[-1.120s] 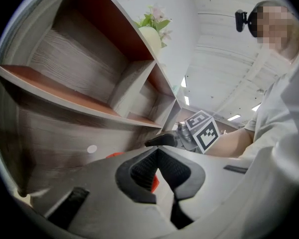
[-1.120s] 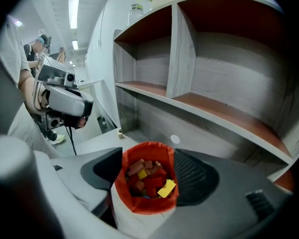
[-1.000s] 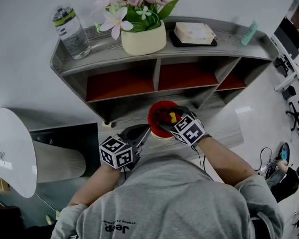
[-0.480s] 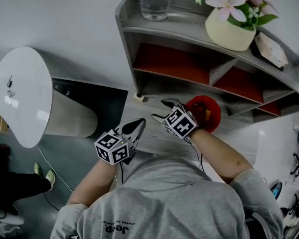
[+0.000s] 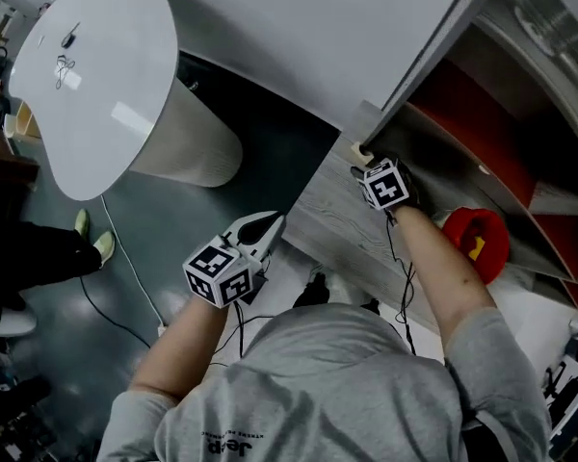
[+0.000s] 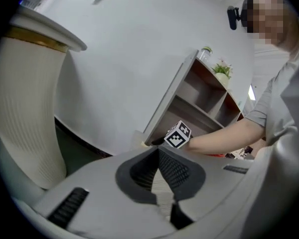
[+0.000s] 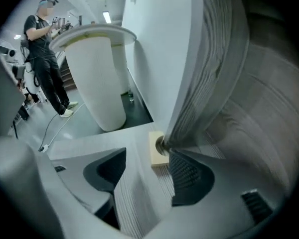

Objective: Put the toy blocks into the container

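A small cream block (image 7: pixel 158 149) lies on the grey wooden desk (image 5: pixel 332 221), right at the foot of the shelf's end panel (image 7: pixel 199 78); in the head view this cream block (image 5: pixel 358 149) sits at the desk's left corner. My right gripper (image 7: pixel 148 156) points down at it with open jaws that have just been closing; the block lies between the fingertips, close to the right one, not pressed. In the head view the right gripper (image 5: pixel 362 169) is well left of the red container (image 5: pixel 482 231), which holds a yellow block (image 5: pixel 475 249). My left gripper (image 5: pixel 268 223) hangs shut and empty off the desk's front edge.
The grey shelf unit with red compartments (image 5: pixel 482 114) stands on the back of the desk. A white round pedestal table (image 5: pixel 106 75) stands on the dark floor to the left, with a cable (image 5: pixel 125 277) beside it. A person (image 7: pixel 42 49) stands farther off.
My right gripper left the red container and travelled left along the desk to the corner by the shelf's end. The left gripper drifted left, off the desk edge. The head view swung left.
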Motion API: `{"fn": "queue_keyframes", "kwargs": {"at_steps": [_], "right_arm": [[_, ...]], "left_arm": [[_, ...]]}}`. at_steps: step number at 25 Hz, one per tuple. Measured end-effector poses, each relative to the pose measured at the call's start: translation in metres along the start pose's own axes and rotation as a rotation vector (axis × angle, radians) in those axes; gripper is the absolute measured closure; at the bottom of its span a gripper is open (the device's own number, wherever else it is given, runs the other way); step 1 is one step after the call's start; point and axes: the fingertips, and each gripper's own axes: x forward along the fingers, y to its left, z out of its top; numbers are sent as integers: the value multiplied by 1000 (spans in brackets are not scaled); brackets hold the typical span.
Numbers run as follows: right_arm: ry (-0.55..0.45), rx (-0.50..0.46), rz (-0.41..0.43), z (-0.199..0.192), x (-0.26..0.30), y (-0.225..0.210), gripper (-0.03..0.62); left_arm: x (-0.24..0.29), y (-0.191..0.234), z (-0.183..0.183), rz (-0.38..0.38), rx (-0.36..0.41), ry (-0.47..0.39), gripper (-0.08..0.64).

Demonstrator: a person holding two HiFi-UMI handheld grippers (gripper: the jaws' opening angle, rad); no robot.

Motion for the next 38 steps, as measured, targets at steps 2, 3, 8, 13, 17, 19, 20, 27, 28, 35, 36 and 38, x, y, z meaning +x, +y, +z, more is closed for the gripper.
{"fn": "queue_keyframes", "kwargs": {"at_steps": [2, 3, 8, 13, 17, 19, 20, 27, 28, 35, 36, 38], "right_arm": [[34, 10, -22, -5, 19, -8, 296], [44, 18, -36, -8, 26, -12, 305], [40, 6, -43, -13, 35, -14, 422], [-5, -53, -25, -3, -3, 1, 425], [-107, -62, 3, 14, -77, 22, 426], [-155, -52, 17, 17, -123, 29, 426], [-175, -39, 21, 16, -146, 29, 426], [-234, 119, -117, -48, -292, -29, 426], [-227, 146, -161, -64, -308, -42, 426], [-122, 284, -289, -172, -355, -76, 426], [-110, 292, -294, -182, -356, -77, 426], [-100, 304, -306, -194, -358, -79, 426]], "left_arm": [[-5, 14, -4, 20, -21, -5, 548], [-7, 20, -6, 27, -31, -8, 548], [-10, 26, -16, 34, -72, -13, 548], [-9, 8, -10, -8, -55, -8, 548], [2, -25, 11, -79, -3, -19, 548], [14, -49, 23, -135, 24, -25, 548], [22, -64, 29, -170, 37, -25, 548], [105, -200, 45, -488, 171, 65, 548], [118, -220, 46, -543, 199, 81, 548], [159, -326, 30, -741, 294, 162, 548], [161, -334, 26, -755, 299, 173, 548], [165, -347, 21, -774, 306, 190, 548]]}}
